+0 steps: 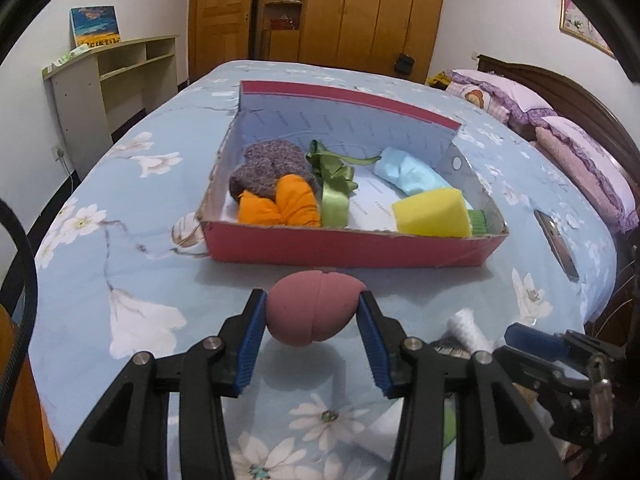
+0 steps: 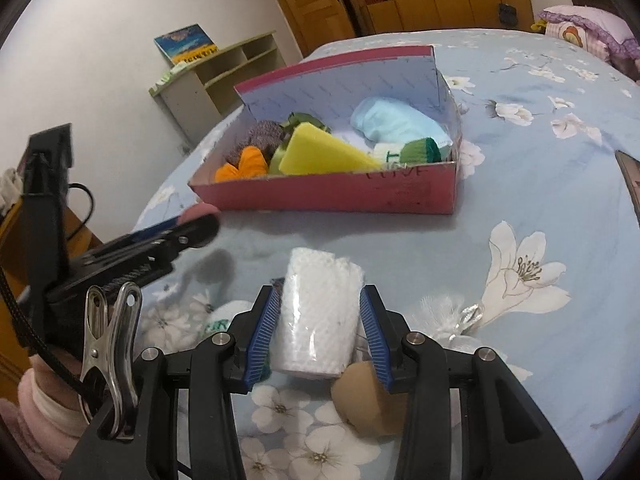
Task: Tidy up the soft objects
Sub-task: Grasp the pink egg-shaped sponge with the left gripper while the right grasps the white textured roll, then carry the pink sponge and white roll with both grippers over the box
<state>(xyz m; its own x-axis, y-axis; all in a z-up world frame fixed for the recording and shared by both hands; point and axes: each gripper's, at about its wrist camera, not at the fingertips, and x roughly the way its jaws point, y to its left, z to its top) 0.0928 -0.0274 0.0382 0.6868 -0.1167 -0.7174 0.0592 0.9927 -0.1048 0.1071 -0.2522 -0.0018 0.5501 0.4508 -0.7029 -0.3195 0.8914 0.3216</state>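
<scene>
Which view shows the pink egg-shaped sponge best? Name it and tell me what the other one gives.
The left wrist view: the pink egg-shaped sponge sits whole and centred in the left gripper, seam visible. In the right wrist view only a blurred pink sliver shows behind the left gripper's fingers.

Left claw (image 1: pixel 313 314) and right claw (image 2: pixel 320 312) angle downward, each gripping something.

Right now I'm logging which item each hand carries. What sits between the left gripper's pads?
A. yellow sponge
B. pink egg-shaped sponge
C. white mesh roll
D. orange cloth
B: the left gripper pinches the pink egg-shaped sponge above the bedspread, short of the red box.
</scene>
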